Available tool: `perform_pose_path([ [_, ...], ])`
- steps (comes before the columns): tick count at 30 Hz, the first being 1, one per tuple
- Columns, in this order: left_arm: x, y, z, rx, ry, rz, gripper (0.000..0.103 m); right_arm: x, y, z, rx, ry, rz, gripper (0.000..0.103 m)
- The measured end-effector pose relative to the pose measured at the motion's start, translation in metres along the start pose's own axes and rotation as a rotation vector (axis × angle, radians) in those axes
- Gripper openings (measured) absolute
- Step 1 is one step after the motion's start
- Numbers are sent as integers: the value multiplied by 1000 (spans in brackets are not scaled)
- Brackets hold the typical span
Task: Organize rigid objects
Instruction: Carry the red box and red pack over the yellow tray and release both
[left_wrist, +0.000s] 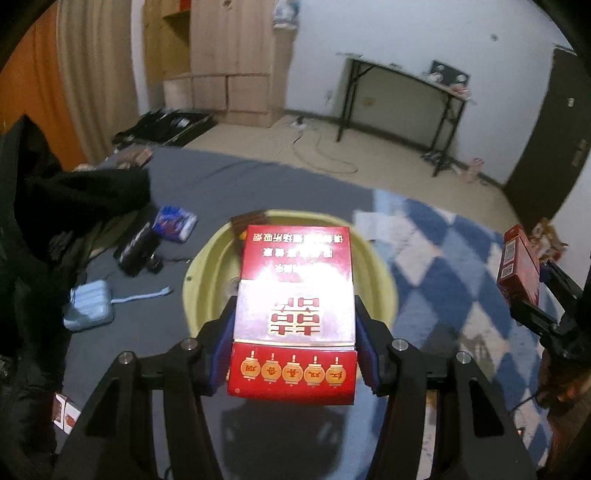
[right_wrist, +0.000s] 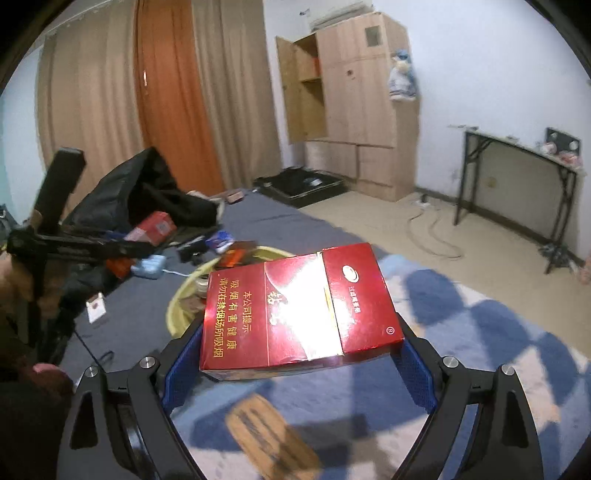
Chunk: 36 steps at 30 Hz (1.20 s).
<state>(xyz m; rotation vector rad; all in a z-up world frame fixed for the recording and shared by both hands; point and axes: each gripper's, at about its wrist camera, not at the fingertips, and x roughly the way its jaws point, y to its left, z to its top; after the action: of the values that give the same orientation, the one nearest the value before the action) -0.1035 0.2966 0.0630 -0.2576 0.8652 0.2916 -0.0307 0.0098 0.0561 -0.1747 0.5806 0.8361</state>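
Left gripper (left_wrist: 293, 354) clamped across the narrow sides of a glossy red cigarette pack (left_wrist: 293, 314), poised over the yellow-green basin (left_wrist: 207, 266) at twelve o'clock. Right gripper (right_wrist: 295, 354) pinching a wider red box (right_wrist: 299, 310) end to end. Probably light, stiff card, slick; best held by flat sides.

A home bedroom: a bed (left_wrist: 258, 184) with grey sheet, wooden wardrobe (right_wrist: 354, 110), long curtains (right_wrist: 166, 110), folding side table (left_wrist: 406, 96).

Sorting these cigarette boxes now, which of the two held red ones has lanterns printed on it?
The red box in the left gripper: five lanterns line its near end. The right one's box shows none.
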Motion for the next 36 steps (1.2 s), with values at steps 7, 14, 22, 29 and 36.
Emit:
perform_pose_path([
  [7, 55, 41, -24, -74, 96, 41, 58, 91, 10, -11, 27, 159, 60, 92],
  [14, 101, 52, -17, -103, 121, -22, 58, 159, -5, -13, 86, 268, 60, 92],
  [22, 133, 41, 0, -42, 138, 24, 57, 214, 20, 1, -11, 293, 46, 93],
  [29, 131, 40, 0, -40, 119, 36, 71, 232, 23, -5, -28, 275, 51, 102],
  [36, 81, 28, -16, -61, -24, 21, 103, 203, 24, -8, -19, 181, 31, 103],
])
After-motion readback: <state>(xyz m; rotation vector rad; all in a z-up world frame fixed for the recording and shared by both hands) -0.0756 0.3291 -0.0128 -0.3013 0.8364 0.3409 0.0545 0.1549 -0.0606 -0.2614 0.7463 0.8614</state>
